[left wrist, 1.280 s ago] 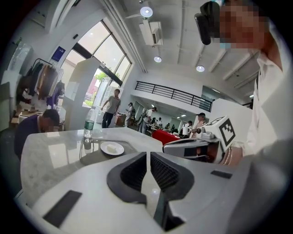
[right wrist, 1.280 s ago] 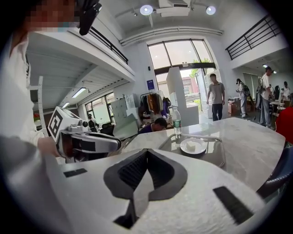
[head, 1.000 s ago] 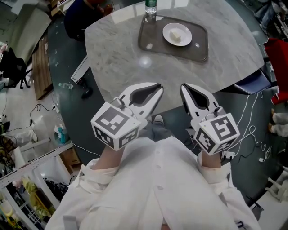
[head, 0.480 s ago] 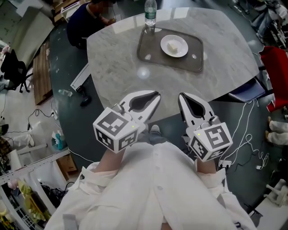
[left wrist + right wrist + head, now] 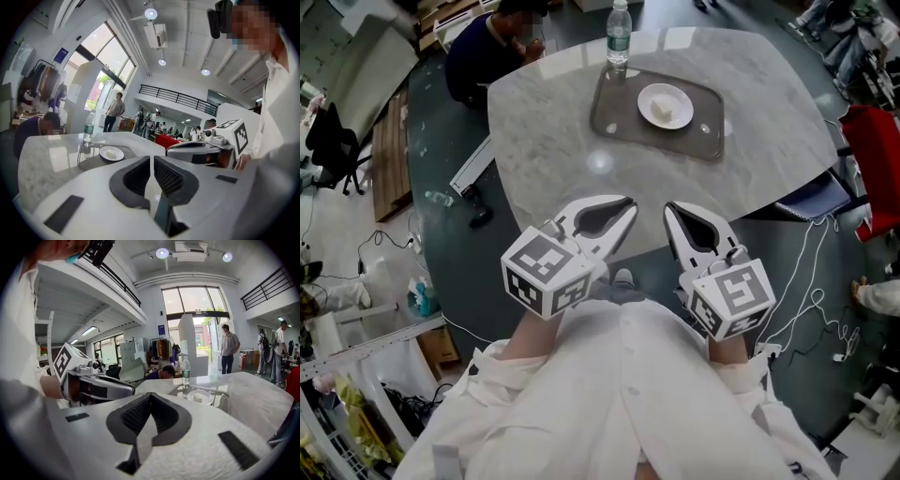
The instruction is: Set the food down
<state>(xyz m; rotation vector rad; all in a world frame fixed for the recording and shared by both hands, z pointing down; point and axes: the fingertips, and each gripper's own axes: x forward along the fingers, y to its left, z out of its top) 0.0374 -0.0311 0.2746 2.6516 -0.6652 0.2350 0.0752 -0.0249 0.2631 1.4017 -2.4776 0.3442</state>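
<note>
- Grey marble table (image 5: pixel 553 122) stands in a tall, bright hall, with cables trailing on the dark floor around it.
- A dark tray (image 5: pixel 614 117) lies near the table's far edge.
- A white plate (image 5: pixel 649 98) sits about the middle of the tray, and the food (image 5: pixel 663 111) (one small pale block) rests on it.
- A water bottle (image 5: pixel 619 33) stands upright at the tray's far left corner.
- A seated person (image 5: pixel 478 61) is beside the table's far left corner.
- The left gripper (image 5: pixel 628 202) is at the table's near edge, well apart from the tray. Its jaws are together with only a sliver between the pads, holding nothing.
- The right gripper (image 5: pixel 668 206) is just beside it, jaws fully closed and empty.
</note>
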